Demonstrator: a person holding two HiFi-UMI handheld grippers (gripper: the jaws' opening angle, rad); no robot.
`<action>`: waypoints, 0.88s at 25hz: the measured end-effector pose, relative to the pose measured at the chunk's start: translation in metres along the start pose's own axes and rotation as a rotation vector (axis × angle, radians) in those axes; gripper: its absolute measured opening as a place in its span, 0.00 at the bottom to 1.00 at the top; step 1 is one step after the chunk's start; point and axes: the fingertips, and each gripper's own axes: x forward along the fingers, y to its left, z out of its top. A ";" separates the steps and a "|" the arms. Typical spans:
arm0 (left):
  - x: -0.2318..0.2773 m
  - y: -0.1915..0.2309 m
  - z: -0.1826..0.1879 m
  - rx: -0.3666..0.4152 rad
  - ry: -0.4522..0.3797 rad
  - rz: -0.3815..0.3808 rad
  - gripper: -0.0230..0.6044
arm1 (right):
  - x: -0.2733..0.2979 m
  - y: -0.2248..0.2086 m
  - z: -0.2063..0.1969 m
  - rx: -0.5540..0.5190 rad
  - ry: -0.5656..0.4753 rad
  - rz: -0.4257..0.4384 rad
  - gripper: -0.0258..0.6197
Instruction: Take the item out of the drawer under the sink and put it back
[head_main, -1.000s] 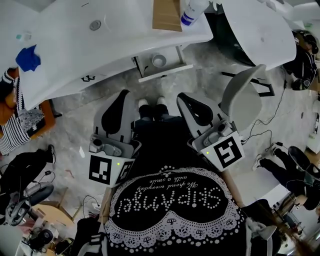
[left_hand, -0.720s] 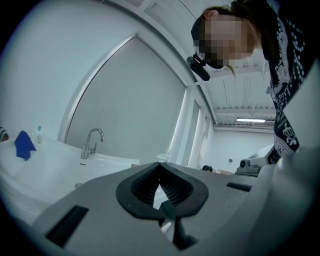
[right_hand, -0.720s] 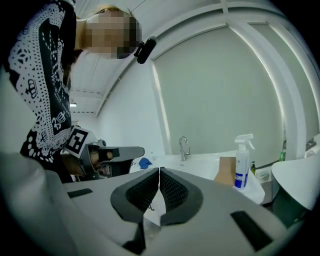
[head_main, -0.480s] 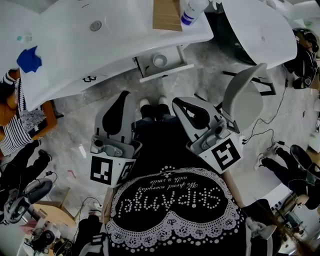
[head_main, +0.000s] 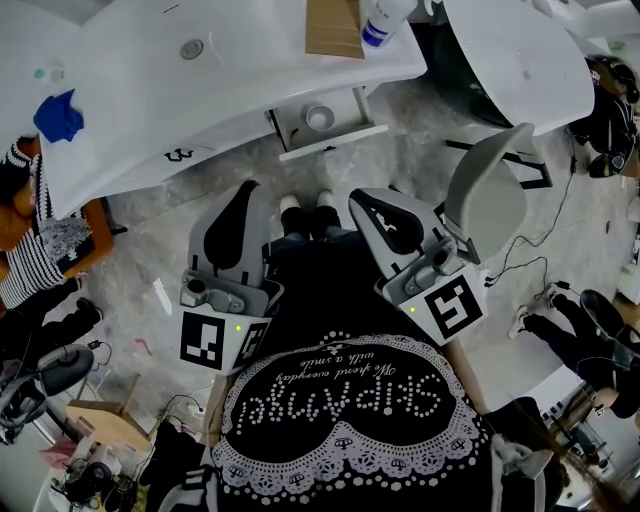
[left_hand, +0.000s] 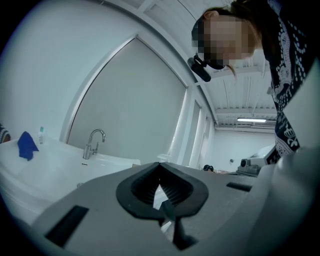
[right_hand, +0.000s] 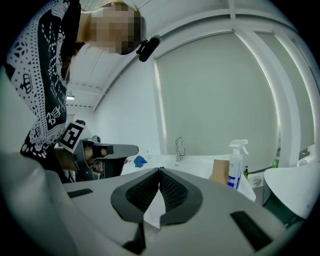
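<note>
- Drawer (head_main: 333, 142): pulled open under the white sink counter (head_main: 200, 110); the round item (head_main: 319, 119) lies inside it, well apart from both grippers
- Left gripper (head_main: 247, 187): held low over the floor, pointing towards the counter; jaws closed tip to tip, nothing between them
- Right gripper (head_main: 361, 196): beside the left one, pointing the same way; jaws likewise closed and empty
- Person's white shoes (head_main: 305, 204): on the floor between the two grippers, on the near side of the drawer
- Grey chair (head_main: 485, 192): just beside the right gripper, on its outer side
- On the counter: spray bottle (head_main: 384, 20), cardboard piece (head_main: 333, 28), blue cloth (head_main: 57, 114)
- Compared with a second earlier: drawer, item and both grippers lie as before; jaws unchanged
</note>
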 end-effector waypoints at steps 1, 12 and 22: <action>0.000 -0.001 0.000 0.001 0.000 0.001 0.04 | -0.002 -0.003 0.000 -0.003 0.002 -0.009 0.07; -0.005 0.000 -0.001 0.024 0.001 -0.016 0.04 | -0.028 -0.042 0.017 -0.021 -0.016 -0.160 0.07; -0.010 0.001 0.005 0.032 -0.011 -0.020 0.04 | -0.024 -0.032 0.016 -0.025 -0.004 -0.153 0.07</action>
